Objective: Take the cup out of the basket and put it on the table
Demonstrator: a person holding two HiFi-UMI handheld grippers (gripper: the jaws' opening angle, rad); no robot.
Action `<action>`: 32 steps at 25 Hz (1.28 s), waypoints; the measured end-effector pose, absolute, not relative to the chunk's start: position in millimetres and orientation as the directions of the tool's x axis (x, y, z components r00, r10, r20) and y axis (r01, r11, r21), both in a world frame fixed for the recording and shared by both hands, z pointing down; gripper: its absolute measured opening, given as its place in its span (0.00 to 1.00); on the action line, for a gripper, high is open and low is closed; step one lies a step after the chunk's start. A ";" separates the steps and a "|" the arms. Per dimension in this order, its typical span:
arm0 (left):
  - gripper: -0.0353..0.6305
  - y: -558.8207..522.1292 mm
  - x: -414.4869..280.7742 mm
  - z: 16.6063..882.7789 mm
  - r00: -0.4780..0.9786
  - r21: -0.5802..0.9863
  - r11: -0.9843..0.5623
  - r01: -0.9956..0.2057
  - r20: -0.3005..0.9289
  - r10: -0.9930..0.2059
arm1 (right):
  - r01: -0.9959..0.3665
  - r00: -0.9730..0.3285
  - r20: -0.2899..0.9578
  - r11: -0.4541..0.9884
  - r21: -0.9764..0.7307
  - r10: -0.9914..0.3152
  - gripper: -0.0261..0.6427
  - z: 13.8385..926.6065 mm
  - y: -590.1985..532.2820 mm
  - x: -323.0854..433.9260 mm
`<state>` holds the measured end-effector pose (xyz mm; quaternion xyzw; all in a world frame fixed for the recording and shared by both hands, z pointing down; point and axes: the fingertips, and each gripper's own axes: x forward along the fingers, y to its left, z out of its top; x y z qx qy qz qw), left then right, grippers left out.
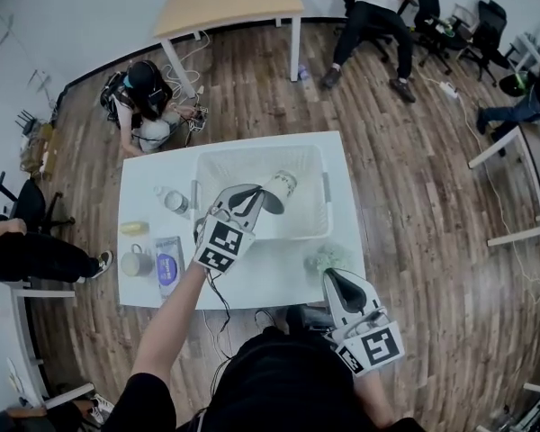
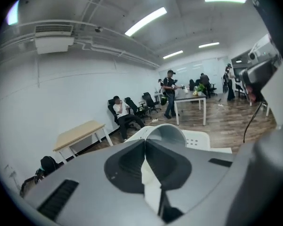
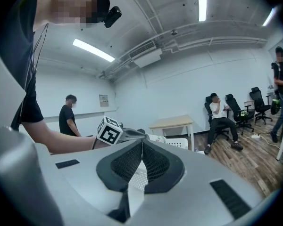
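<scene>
Left gripper (image 1: pixel 257 199) pinched the rim of the patterned white paper cup (image 1: pixel 283 187), its axis pointing away above the white perforated plastic basket (image 1: pixel 261 148); right gripper (image 1: pixel 340 284) pressed together, empty, nearer the bare white table (image 1: pixel 272 275).

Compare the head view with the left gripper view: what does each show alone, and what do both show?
Head view only: the right gripper at the white table's near right corner, and a mug and a bottle left of the basket. Left gripper view only: ceiling lights and a wall air conditioner. Both: the left gripper shut on the cup's rim, with the basket beyond.
</scene>
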<state>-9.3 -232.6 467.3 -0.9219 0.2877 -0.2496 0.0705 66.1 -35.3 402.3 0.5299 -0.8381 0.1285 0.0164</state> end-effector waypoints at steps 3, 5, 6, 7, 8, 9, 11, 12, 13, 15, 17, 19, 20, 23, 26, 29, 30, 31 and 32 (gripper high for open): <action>0.08 -210.7 -28.4 444.6 0.730 -0.227 -0.810 -0.541 0.351 -0.586 | -0.884 -0.457 0.157 0.428 -0.185 -0.876 0.08 397.7 -30.6 50.5; 0.08 -195.2 -40.8 432.0 0.741 -0.199 -0.804 -0.560 0.314 -0.594 | -0.877 -0.472 0.153 0.446 -0.177 -0.868 0.08 395.0 -28.7 38.8; 0.08 -187.8 -47.2 426.8 0.745 -0.185 -0.801 -0.569 0.297 -0.597 | -0.873 -0.480 0.150 0.455 -0.174 -0.864 0.08 393.5 -27.9 32.6; 0.08 -180.4 -53.6 422.3 0.747 -0.173 -0.798 -0.577 0.283 -0.601 | -0.869 -0.488 0.147 0.464 -0.171 -0.860 0.08 391.9 -26.8 26.3; 0.08 -173.0 -59.8 418.2 0.748 -0.164 -0.795 -0.584 0.271 -0.606 | -0.865 -0.496 0.145 0.473 -0.168 -0.856 0.08 390.4 -25.4 20.2; 0.08 -165.7 -66.0 414.5 0.748 -0.155 -0.791 -0.592 0.261 -0.611 | -0.861 -0.504 0.144 0.482 -0.165 -0.852 0.08 389.0 -23.5 14.3; 0.08 -151.1 -78.3 408.5 0.744 -0.140 -0.782 -0.607 0.243 -0.622 | -0.852 -0.520 0.142 0.499 -0.160 -0.842 0.08 386.6 -19.3 3.1; 0.08 -144.1 -84.4 406.3 0.741 -0.134 -0.777 -0.616 0.236 -0.628 | -0.848 -0.527 0.141 0.507 -0.157 -0.838 0.08 385.5 -17.2 -2.3; 0.08 -137.4 -90.5 404.5 0.738 -0.128 -0.771 -0.624 0.229 -0.635 | -0.844 -0.534 0.141 0.514 -0.155 -0.834 0.08 384.6 -15.3 -7.3; 0.08 -123.9 -101.7 403.3 0.730 -0.112 -0.759 -0.642 0.215 -0.649 | -0.837 -0.544 0.139 0.525 -0.153 -0.827 0.08 383.5 -11.2 -16.5; 0.08 -107.4 -111.2 406.3 0.723 -0.095 -0.749 -0.656 0.209 -0.659 | -0.833 -0.551 0.137 0.532 -0.150 -0.823 0.08 383.6 -5.5 -24.7; 0.08 -89.7 -120.7 411.2 0.716 -0.078 -0.741 -0.667 0.208 -0.667 | -0.829 -0.558 0.136 0.540 -0.146 -0.819 0.08 384.4 0.7 -33.2; 0.08 -81.4 -125.3 413.9 0.713 -0.069 -0.737 -0.673 0.208 -0.670 | -0.826 -0.561 0.137 0.544 -0.144 -0.816 0.08 384.9 3.9 -37.4; 0.08 -59.4 -136.1 422.5 0.704 -0.044 -0.726 -0.686 0.212 -0.678 | -0.820 -0.571 0.142 0.555 -0.138 -0.809 0.08 387.5 13.4 -48.4; 0.08 -38.5 -147.3 432.4 0.695 -0.028 -0.718 -0.695 0.226 -0.682 | -0.818 -0.575 0.146 0.560 -0.132 -0.805 0.08 389.2 23.9 -58.9; 0.08 -21.8 -161.1 446.2 0.683 -0.005 -0.707 -0.707 0.254 -0.685 | -0.819 -0.573 0.149 0.558 -0.130 -0.806 0.08 389.7 35.2 -66.6; 0.08 -17.6 -165.6 451.4 0.678 0.003 -0.703 -0.711 0.266 -0.685 | -0.820 -0.572 0.151 0.558 -0.129 -0.806 0.08 390.2 38.8 -68.0; 0.08 -14.1 -170.2 456.5 0.672 0.009 -0.697 -0.717 0.278 -0.687 | -0.820 -0.572 0.153 0.558 -0.130 -0.806 0.08 391.2 41.7 -69.0; 0.08 -11.4 -174.5 461.7 0.664 0.012 -0.691 -0.722 0.290 -0.689 | -0.820 -0.573 0.154 0.558 -0.131 -0.805 0.08 392.6 44.1 -69.6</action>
